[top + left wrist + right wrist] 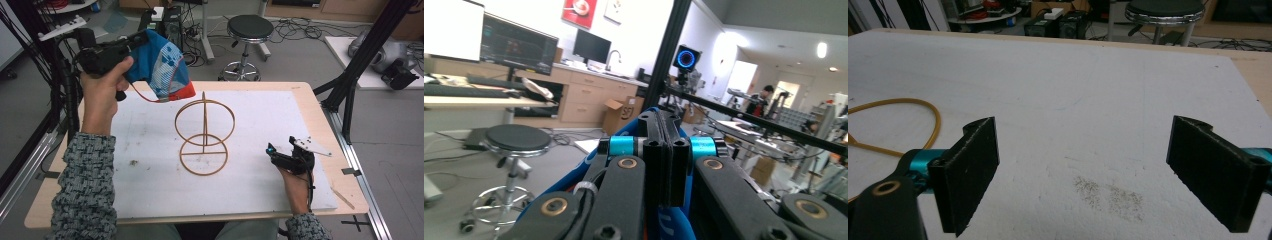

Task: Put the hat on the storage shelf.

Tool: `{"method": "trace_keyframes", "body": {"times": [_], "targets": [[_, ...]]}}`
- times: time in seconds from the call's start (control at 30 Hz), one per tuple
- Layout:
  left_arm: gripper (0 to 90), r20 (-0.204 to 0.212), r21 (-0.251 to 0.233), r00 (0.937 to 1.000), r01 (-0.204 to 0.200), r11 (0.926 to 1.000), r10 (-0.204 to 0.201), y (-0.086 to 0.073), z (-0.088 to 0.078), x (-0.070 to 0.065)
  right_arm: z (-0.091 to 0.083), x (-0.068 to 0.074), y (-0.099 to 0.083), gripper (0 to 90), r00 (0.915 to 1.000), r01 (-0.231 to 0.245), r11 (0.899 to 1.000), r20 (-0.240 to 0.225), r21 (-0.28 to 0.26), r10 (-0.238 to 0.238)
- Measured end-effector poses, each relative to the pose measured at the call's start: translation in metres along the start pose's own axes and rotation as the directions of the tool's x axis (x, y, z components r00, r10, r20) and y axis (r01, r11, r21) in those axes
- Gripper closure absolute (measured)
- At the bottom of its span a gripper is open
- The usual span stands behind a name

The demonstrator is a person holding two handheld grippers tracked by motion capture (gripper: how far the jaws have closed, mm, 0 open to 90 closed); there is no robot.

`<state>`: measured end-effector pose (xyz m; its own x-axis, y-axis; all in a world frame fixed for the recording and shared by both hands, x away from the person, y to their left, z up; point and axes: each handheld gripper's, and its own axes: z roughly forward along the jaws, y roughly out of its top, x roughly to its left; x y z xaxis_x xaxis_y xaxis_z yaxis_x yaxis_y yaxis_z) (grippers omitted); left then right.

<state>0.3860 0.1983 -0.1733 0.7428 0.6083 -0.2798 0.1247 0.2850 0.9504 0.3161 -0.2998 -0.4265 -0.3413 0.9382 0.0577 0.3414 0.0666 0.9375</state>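
Gripping the blue cap in shut jaws, the left gripper holds it above the table's far-left corner; hanging it on the wooden stand remains, right gripper wide open, empty.

A lab: monitors on benches, a rolling stool (cables on the floor), black frame rigs.

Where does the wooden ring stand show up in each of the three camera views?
High view: the wooden ring stand stands upright at the centre of the white board, below the blue cap.
Left gripper view: not in it.
Right gripper view: one curved piece of it lies at the left edge, beside the left finger.
Shared landmark: the black round stool beyond the table.
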Motion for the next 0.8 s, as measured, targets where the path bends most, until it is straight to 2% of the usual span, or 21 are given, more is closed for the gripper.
{"method": "trace_keyframes", "body": {"times": [0.33,0.37,0.57,0.63,0.8], "targets": [[88.9,0.043,0.016,0.9989,0.020,0.9997,-0.021,-0.003,0.025,-0.013,0.000,0.000,0.000,12.5,1.0000,0.002,1.000,-0.007,0.001,-0.002],[88.9,0.044,0.021,0.9982,0.039,0.9990,-0.040,-0.005,0.029,-0.016,0.001,-0.001,0.000,12.6,1.0000,0.001,1.000,-0.008,0.001,-0.001],[88.8,0.062,0.055,0.9969,0.046,0.9974,-0.050,-0.013,0.041,-0.023,0.001,-0.001,0.000,12.6,1.0000,0.001,1.000,-0.009,0.003,-0.001],[88.9,0.085,0.080,0.9940,0.061,0.9949,-0.068,-0.019,0.048,-0.027,0.000,-0.001,0.000,12.5,0.9999,0.004,1.000,-0.009,0.003,-0.004],[88.9,0.100,0.099,0.9895,0.094,0.9906,-0.104,-0.027,0.054,-0.029,0.000,-0.001,0.000,12.5,1.0000,0.006,1.000,-0.005,0.002,-0.006]]}}
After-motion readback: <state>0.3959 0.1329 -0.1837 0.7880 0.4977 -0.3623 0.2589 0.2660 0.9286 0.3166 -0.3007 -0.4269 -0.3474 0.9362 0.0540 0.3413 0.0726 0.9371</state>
